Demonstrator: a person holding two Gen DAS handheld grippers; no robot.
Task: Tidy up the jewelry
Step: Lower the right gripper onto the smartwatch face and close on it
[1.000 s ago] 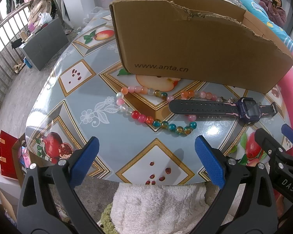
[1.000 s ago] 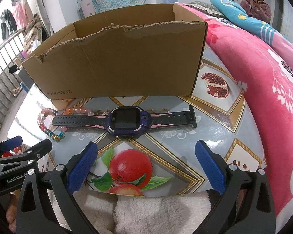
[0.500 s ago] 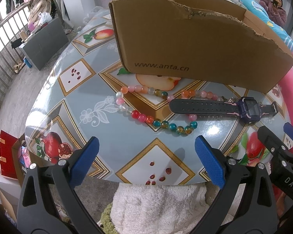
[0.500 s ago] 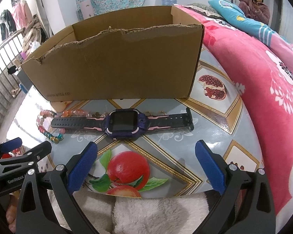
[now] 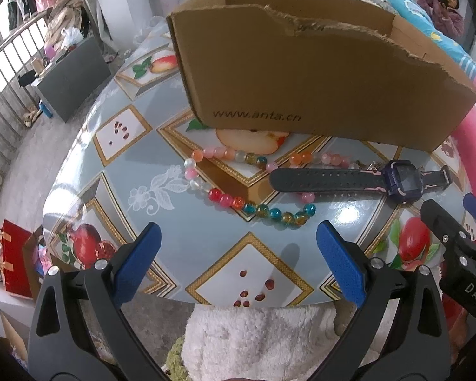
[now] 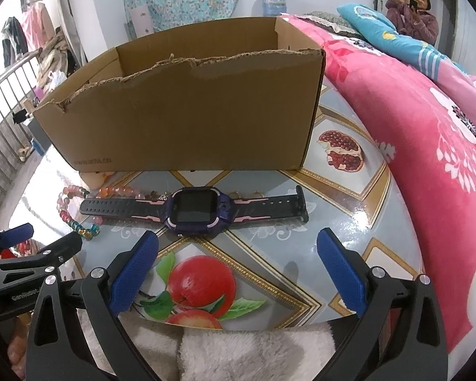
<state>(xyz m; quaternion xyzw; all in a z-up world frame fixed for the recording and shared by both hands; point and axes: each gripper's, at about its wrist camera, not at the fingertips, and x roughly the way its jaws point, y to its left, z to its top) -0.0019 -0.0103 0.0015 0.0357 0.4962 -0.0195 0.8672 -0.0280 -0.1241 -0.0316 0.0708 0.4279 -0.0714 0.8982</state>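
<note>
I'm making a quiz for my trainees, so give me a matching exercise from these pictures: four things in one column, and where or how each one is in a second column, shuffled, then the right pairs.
Column one:
1. bead bracelet
2. watch
3. cardboard box
4. right tool

Column two:
A. stands at the back of the table, its near wall torn along the top
B. open, holding nothing
C. lies flat, strap stretched out, in front of the box
D. curled in a loop, partly under the watch strap

Pairs: 1-D, 2-C, 3-A, 4-B
</note>
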